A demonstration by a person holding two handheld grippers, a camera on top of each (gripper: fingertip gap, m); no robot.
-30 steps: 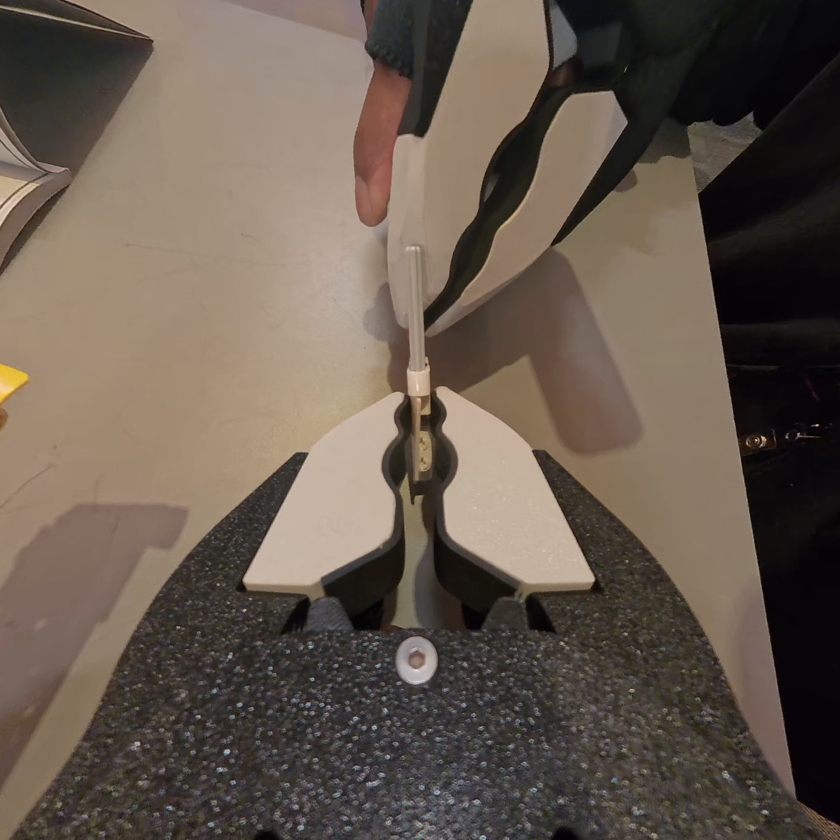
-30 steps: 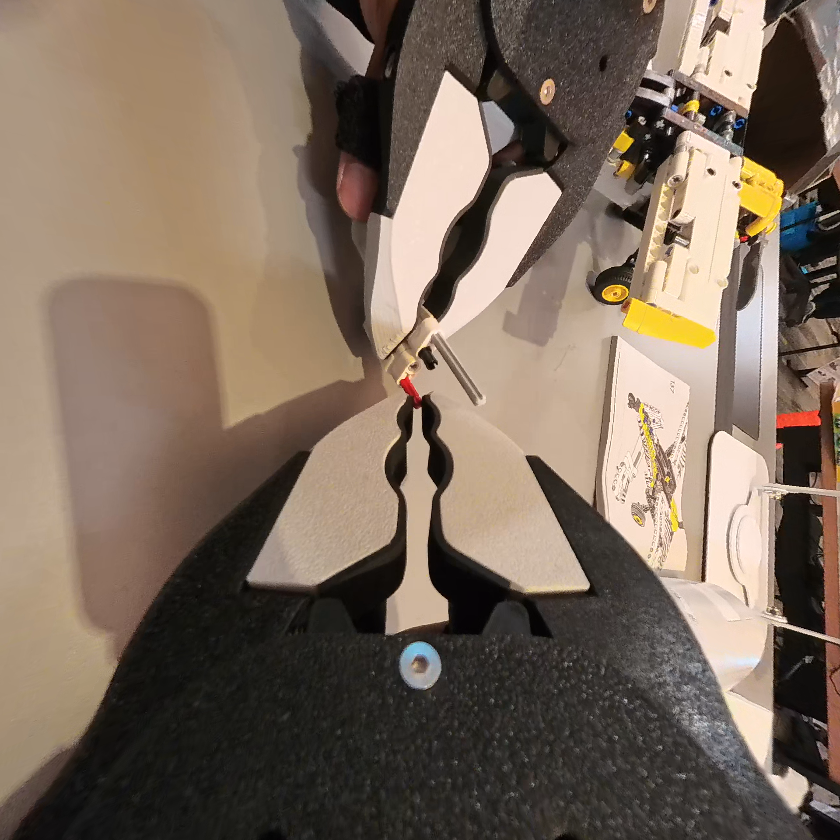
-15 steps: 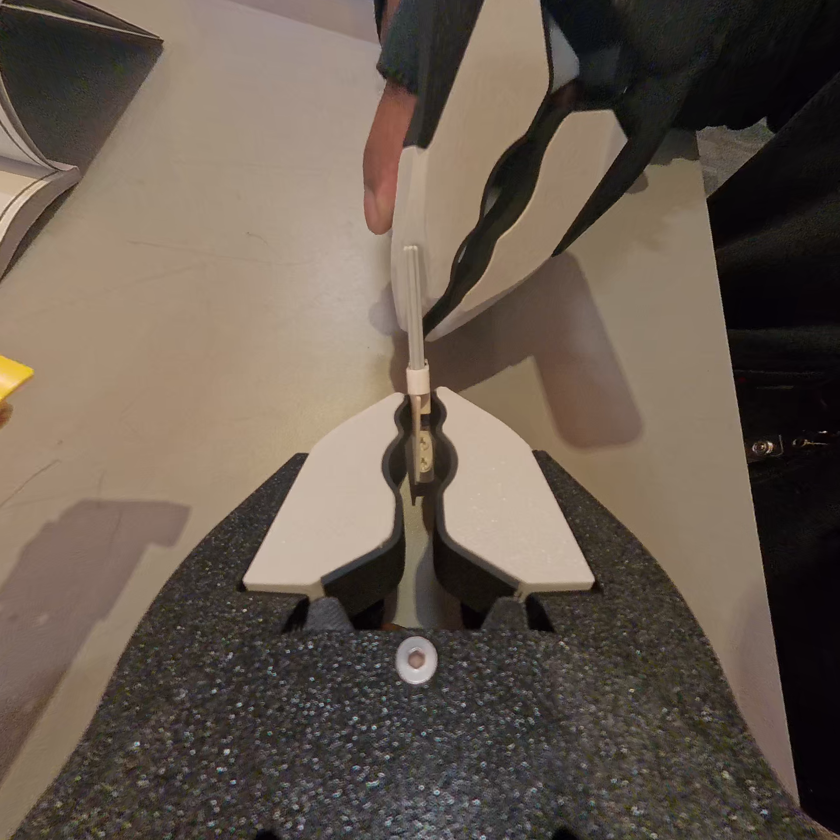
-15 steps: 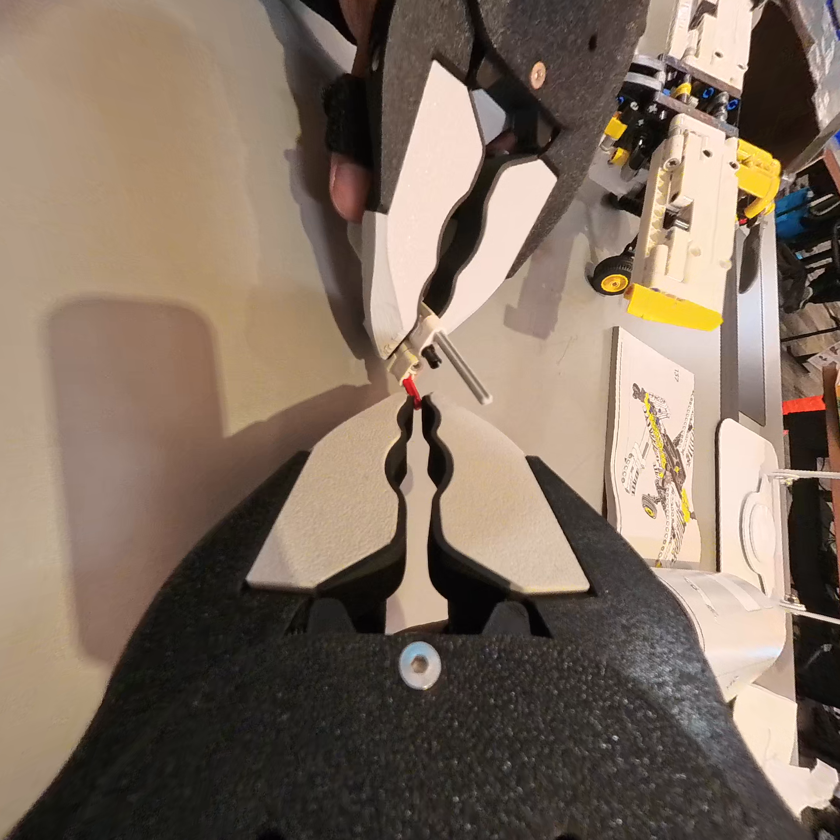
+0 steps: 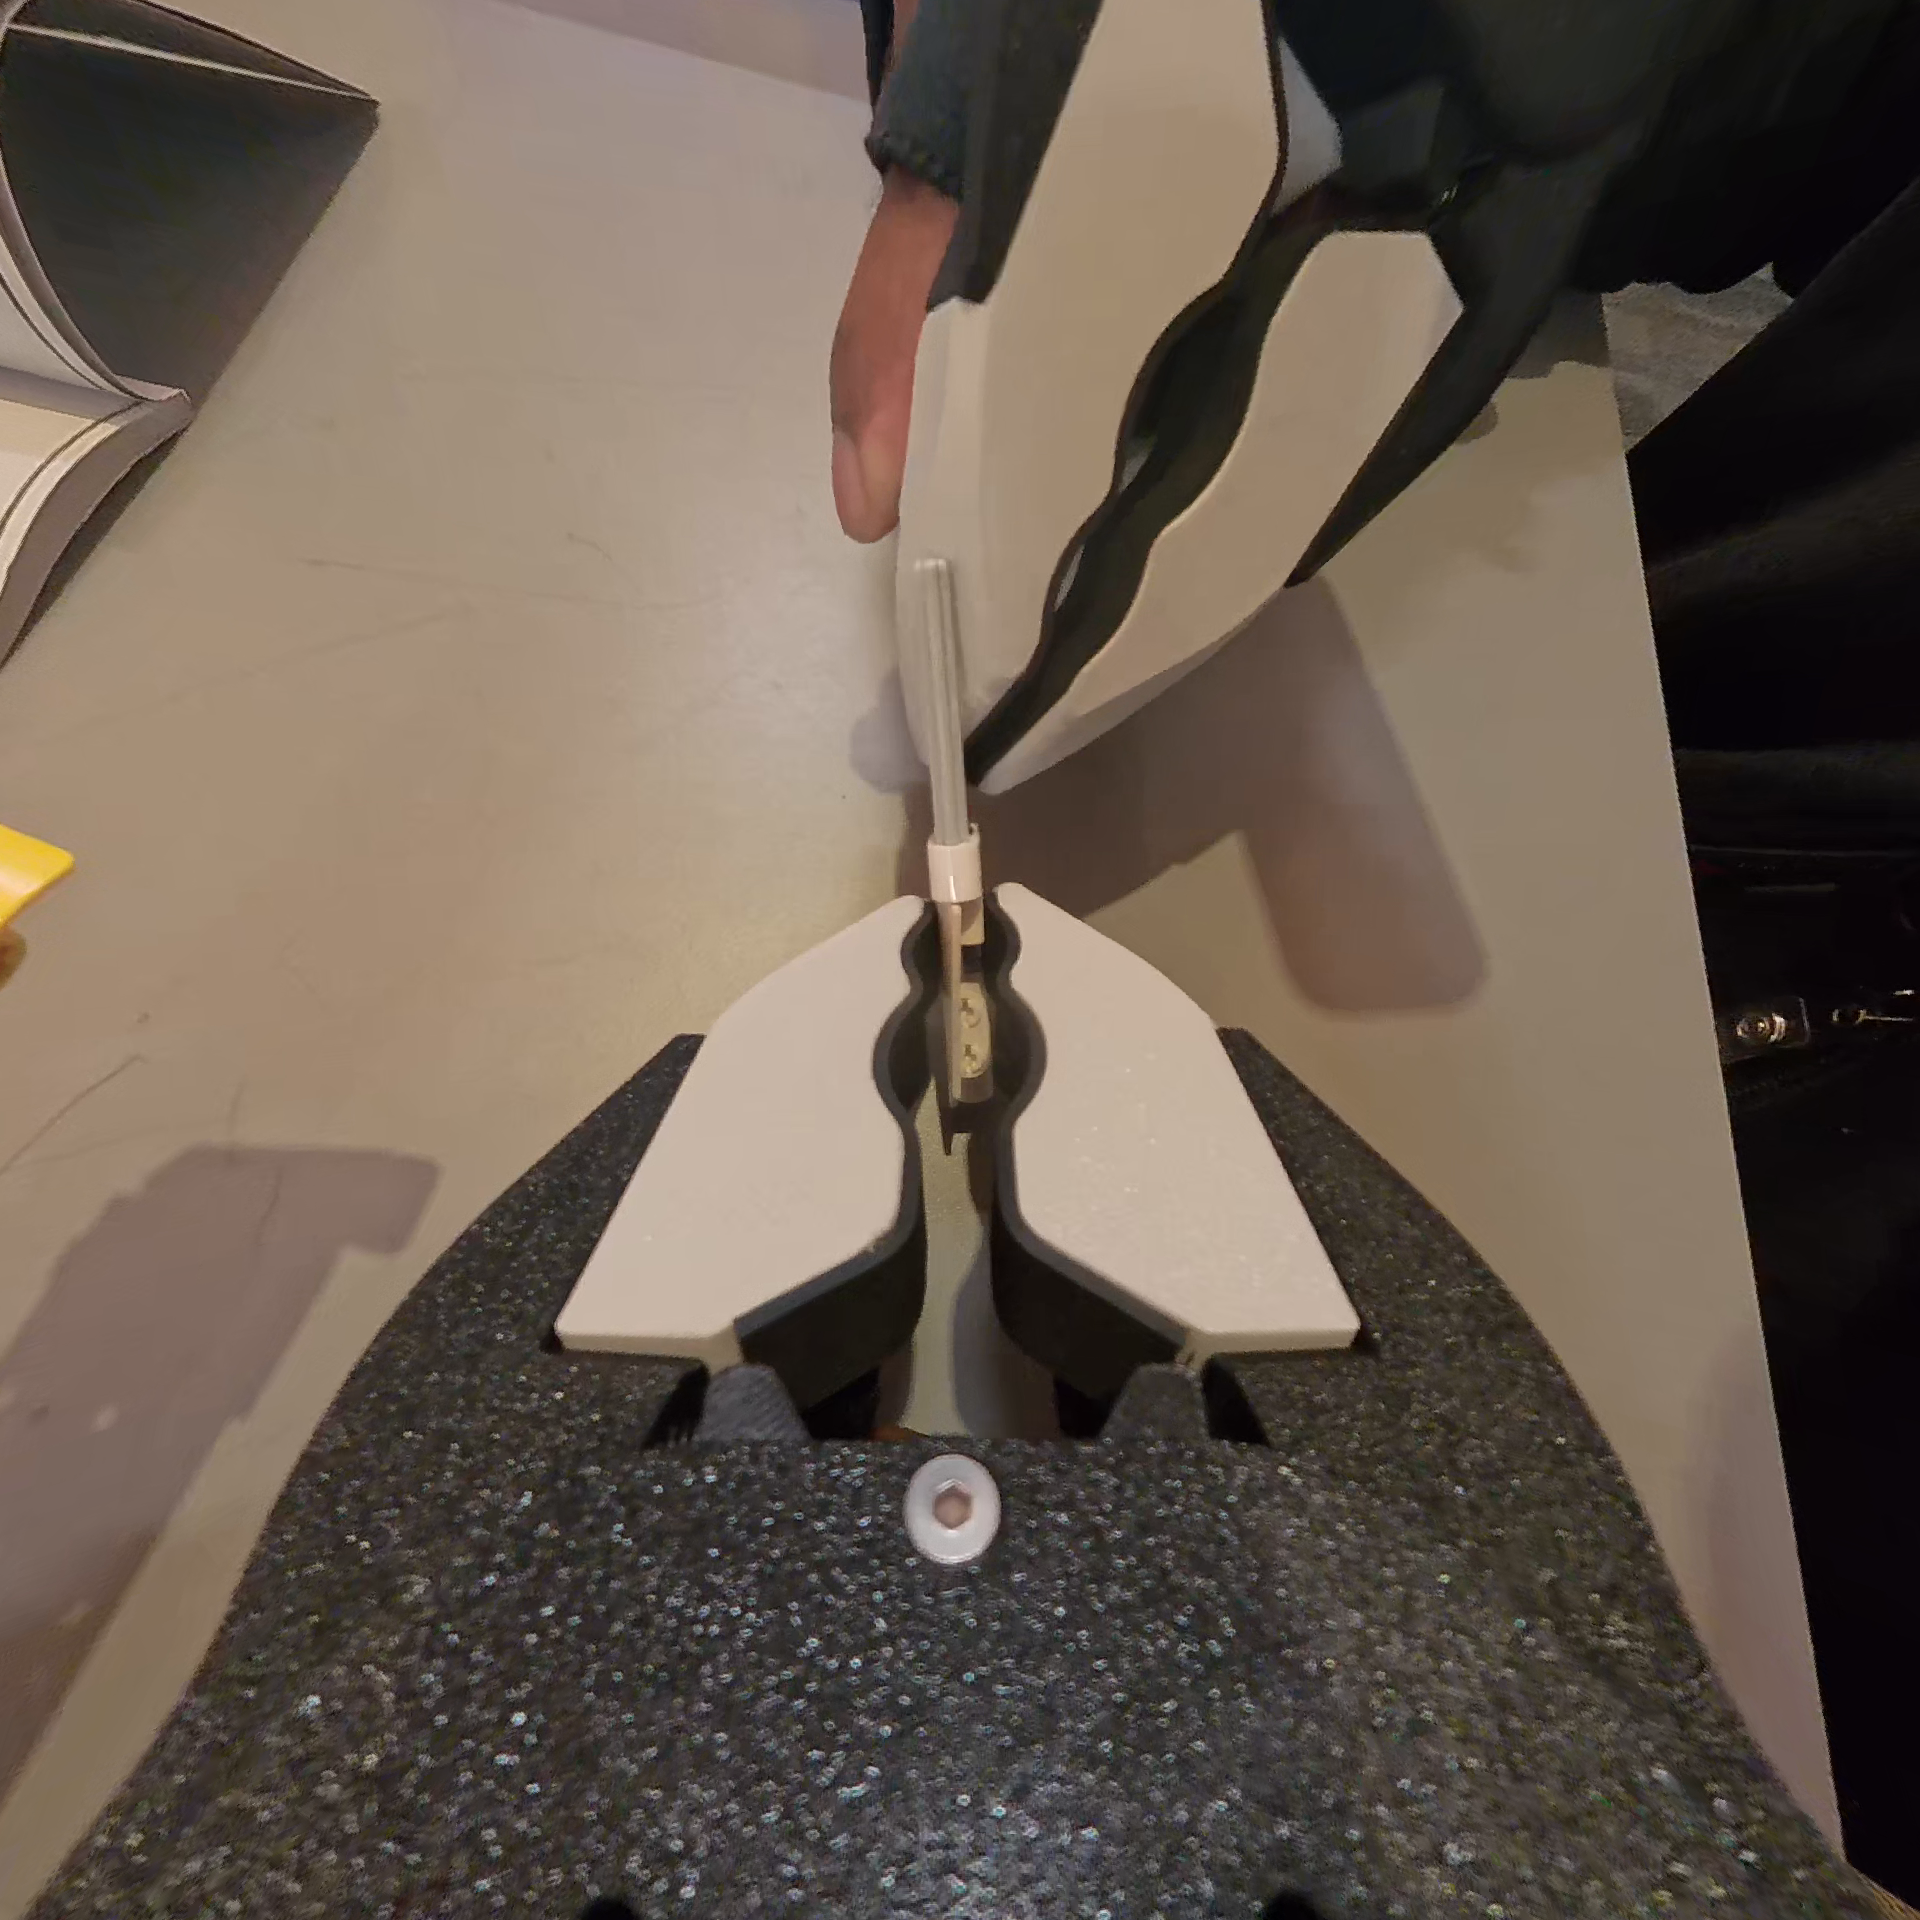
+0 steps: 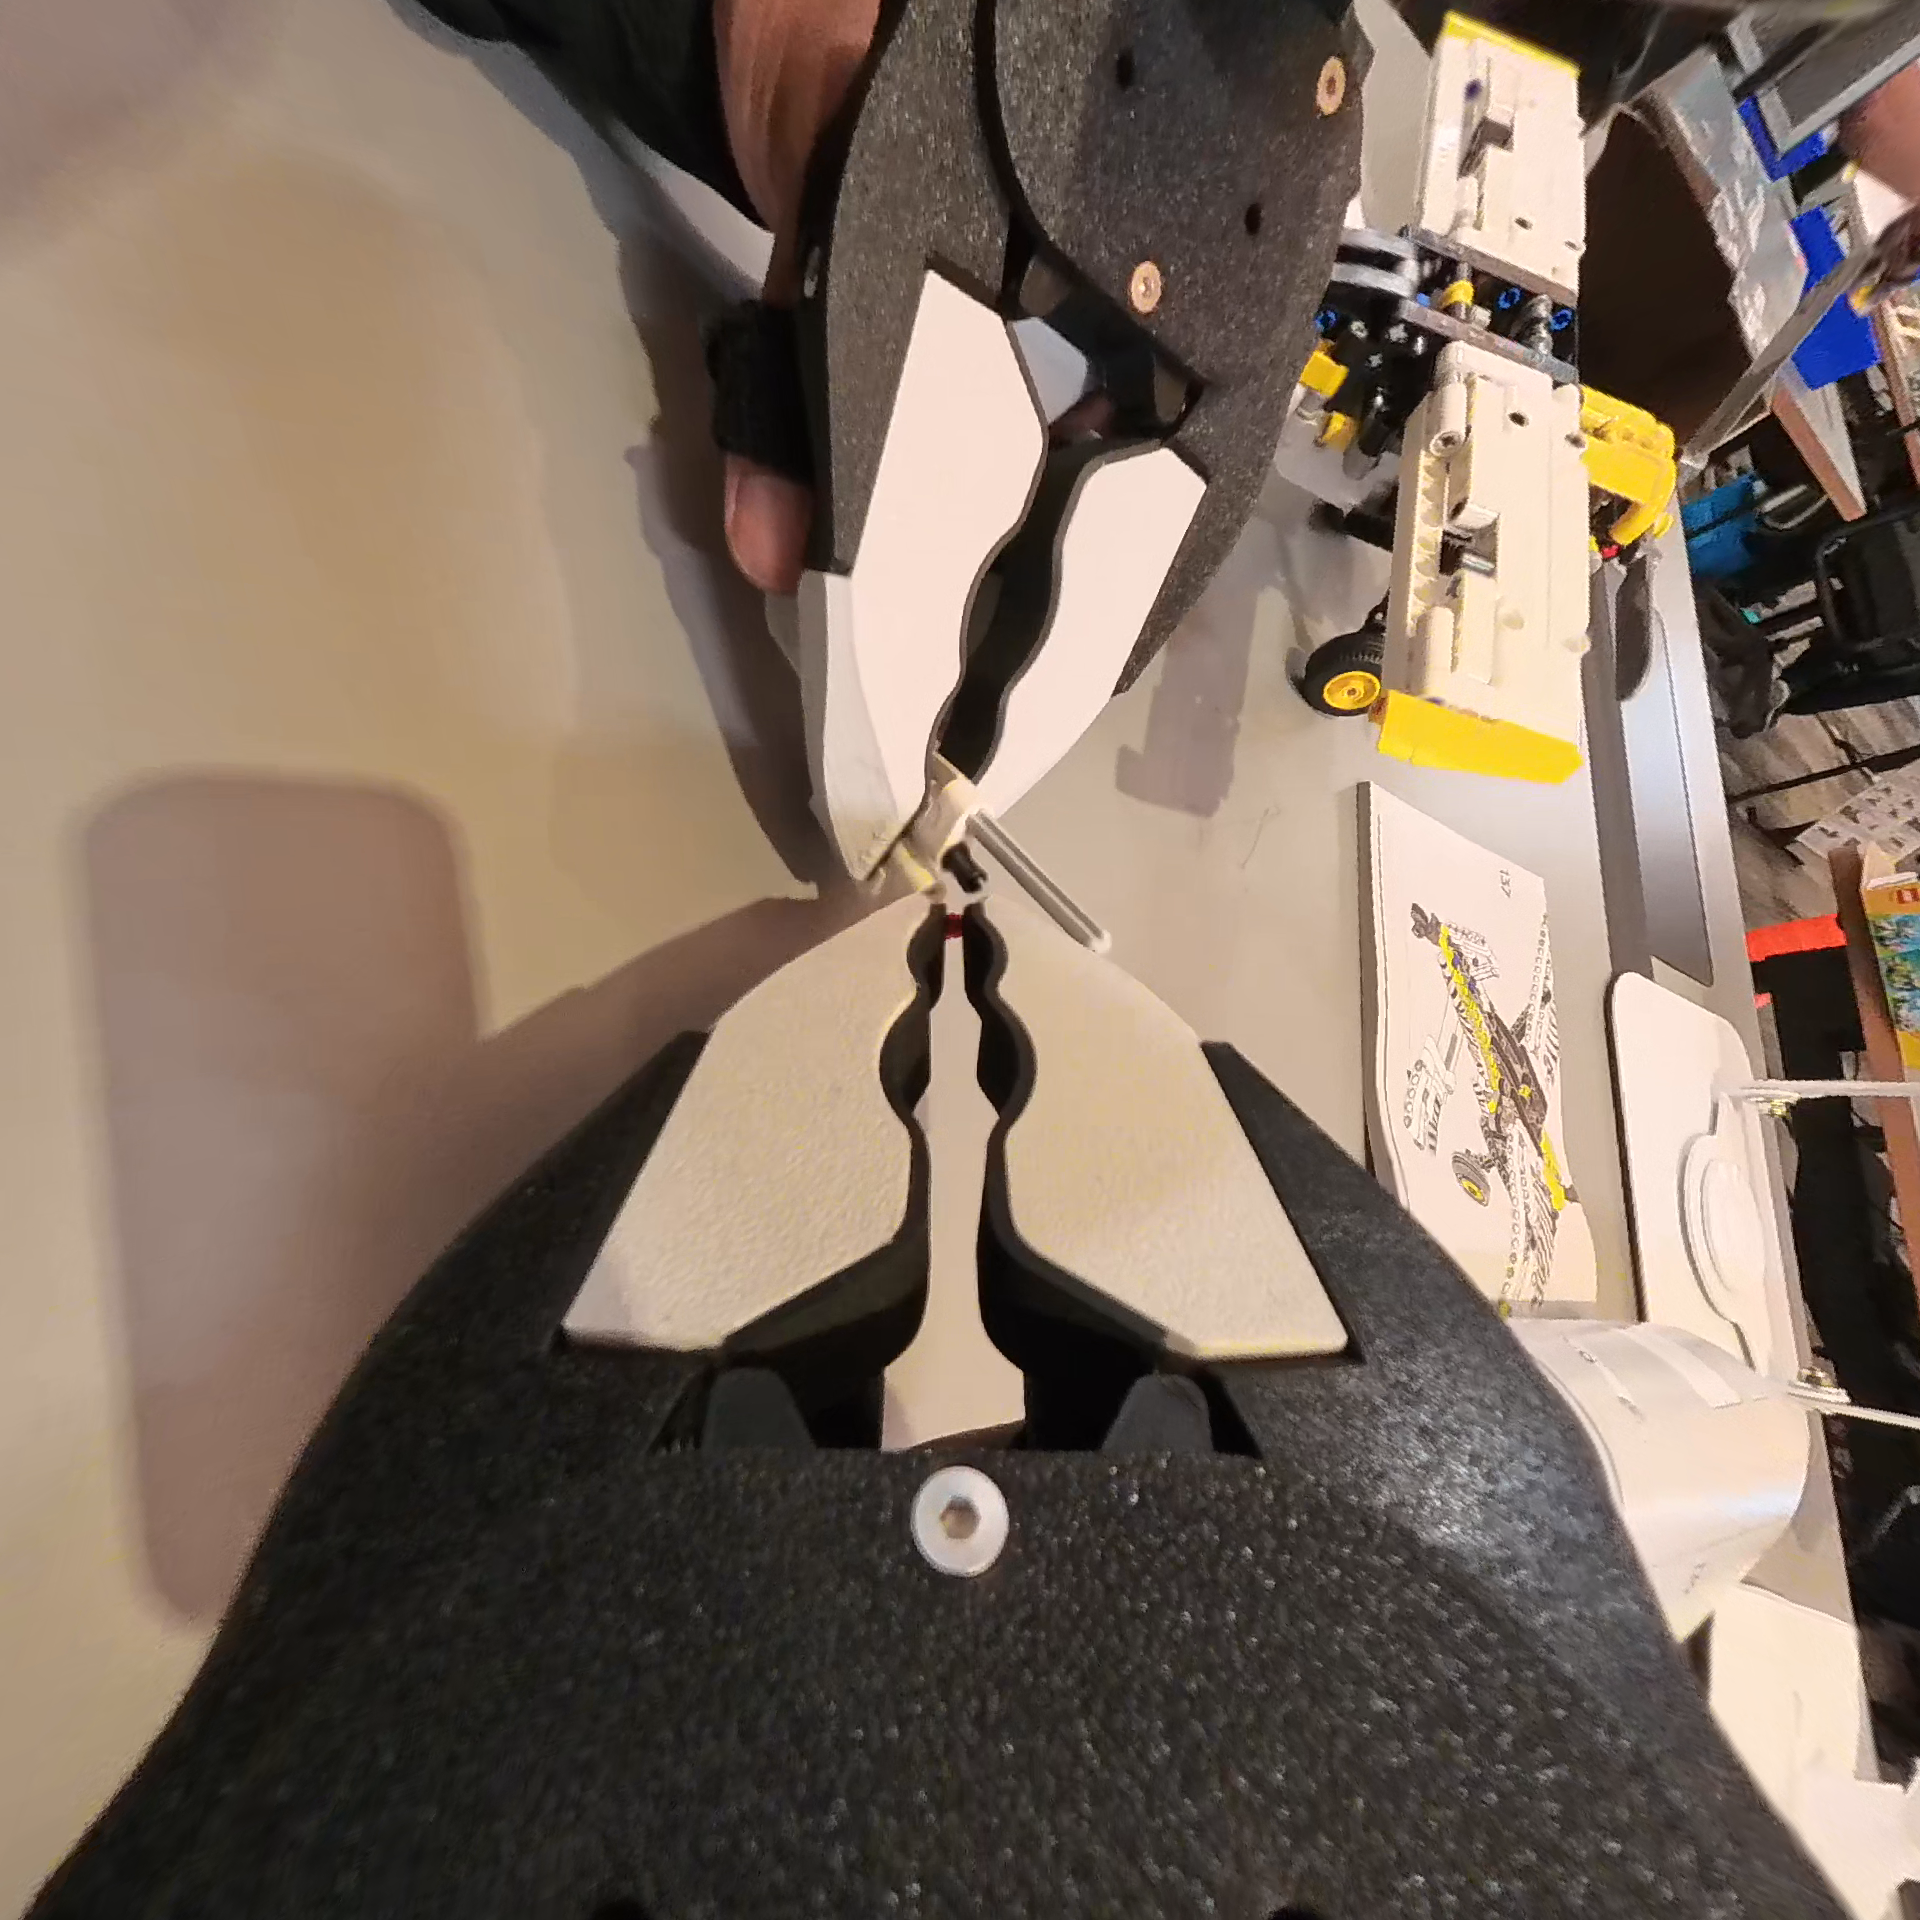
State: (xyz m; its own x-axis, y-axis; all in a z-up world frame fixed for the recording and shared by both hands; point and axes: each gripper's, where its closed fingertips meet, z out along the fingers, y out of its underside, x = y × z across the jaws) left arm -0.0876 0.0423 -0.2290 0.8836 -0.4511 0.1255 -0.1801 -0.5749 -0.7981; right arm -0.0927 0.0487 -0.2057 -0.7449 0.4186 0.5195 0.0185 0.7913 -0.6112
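while the small tan beam piece (image 5: 961, 997) sits clamped edge-on between the left gripper (image 5: 961, 914) pads, its long grey axle (image 5: 940, 707) sticks straight out past the fingertips through a white bushing (image 5: 954, 868), so the long axis runs right along the left fingers, pointing at the right gripper (image 5: 982, 769). from the right wrist view the same assembly (image 6: 935, 836) sits just beyond the right gripper's (image 6: 948, 935) own tips, with the axle (image 6: 1039, 883) slanting off down and to the right, so the two grippers meet nearly nose to nose above the pale table (image 5: 520, 623)

the right gripper's jaws are pinched nearly together on a tiny red bit (image 6: 950, 943), looks like a small pin, and that pin sits right by the black peg (image 6: 966, 871) and the tan beam, almost touching. can't tell if the red tip is actually in a hole or just lined up with it

stuff that's hard to make out: most of the red piece is hidden between the pads, and in the left view you can't see it at all. a bare thumb (image 5: 878, 416) rests alongside the right gripper. further out there's a half-built white and yellow brick vehicle (image 6: 1475, 540) and an open instruction booklet (image 6: 1475, 1091), well apart from the action, cut off at the frame edges
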